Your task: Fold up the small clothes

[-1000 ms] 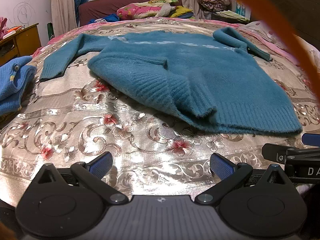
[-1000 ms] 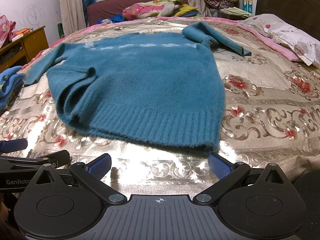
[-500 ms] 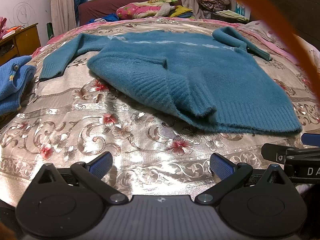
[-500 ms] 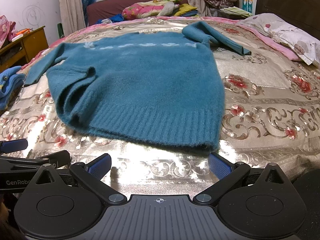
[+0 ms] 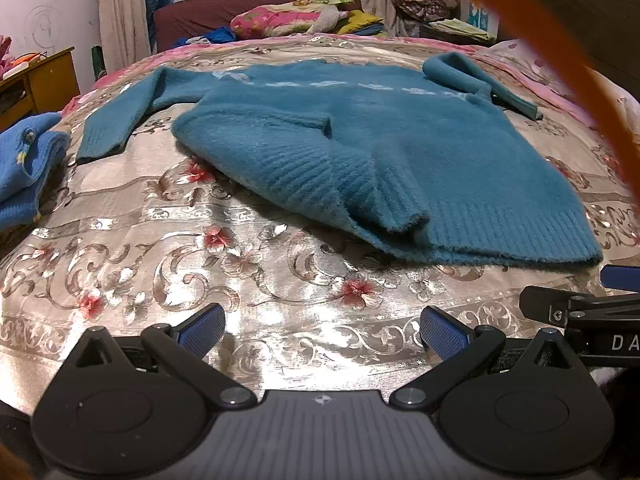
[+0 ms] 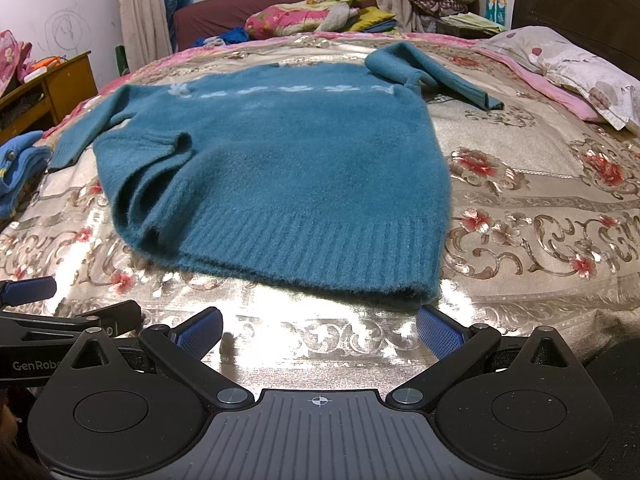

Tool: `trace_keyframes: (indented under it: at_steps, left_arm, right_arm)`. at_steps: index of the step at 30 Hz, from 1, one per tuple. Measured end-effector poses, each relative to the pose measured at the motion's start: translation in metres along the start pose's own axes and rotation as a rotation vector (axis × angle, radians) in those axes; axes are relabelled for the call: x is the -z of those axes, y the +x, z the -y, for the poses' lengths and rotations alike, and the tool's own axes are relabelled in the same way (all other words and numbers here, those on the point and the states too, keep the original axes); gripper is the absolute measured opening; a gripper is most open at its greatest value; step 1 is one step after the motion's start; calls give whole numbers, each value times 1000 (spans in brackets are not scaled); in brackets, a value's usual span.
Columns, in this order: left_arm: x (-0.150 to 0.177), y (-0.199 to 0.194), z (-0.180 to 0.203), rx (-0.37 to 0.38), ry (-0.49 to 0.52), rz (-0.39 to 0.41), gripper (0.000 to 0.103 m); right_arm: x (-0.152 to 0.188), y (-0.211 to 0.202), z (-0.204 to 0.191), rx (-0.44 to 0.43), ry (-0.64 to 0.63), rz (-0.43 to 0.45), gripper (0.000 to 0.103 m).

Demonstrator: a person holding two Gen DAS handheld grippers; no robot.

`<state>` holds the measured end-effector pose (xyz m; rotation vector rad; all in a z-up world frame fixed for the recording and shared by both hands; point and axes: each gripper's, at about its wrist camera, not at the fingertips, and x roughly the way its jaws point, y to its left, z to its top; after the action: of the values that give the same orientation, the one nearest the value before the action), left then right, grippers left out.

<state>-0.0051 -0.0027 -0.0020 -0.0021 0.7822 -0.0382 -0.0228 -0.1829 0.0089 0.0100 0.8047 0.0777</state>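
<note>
A teal knit sweater (image 5: 380,144) lies on the bed, hem toward me, its left hem corner bunched up. One sleeve stretches left (image 5: 116,124); the other is folded at the far right (image 5: 476,80). The sweater also shows in the right wrist view (image 6: 288,176). My left gripper (image 5: 322,328) is open and empty above the bedspread, short of the bunched hem. My right gripper (image 6: 320,326) is open and empty, its right fingertip (image 6: 436,334) close to the hem's right corner. Each gripper shows at the edge of the other's view.
The bed has a shiny floral bedspread (image 5: 160,240). A folded blue garment (image 5: 24,168) lies at the left edge. A pillow (image 6: 580,72) lies far right. A wooden nightstand (image 6: 52,88) stands left; a pile of bedding (image 6: 316,12) lies behind the bed.
Almost nothing. Both grippers stay open and nearly still; the sweater has not moved.
</note>
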Motion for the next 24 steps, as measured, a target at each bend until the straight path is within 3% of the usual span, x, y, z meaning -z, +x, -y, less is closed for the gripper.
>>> trace_keyframes:
  at_steps: [24]
  left_arm:
    - [-1,0,3,-3,13,-2,103]
  right_arm:
    - [1,0,-1,0,3,-1,103]
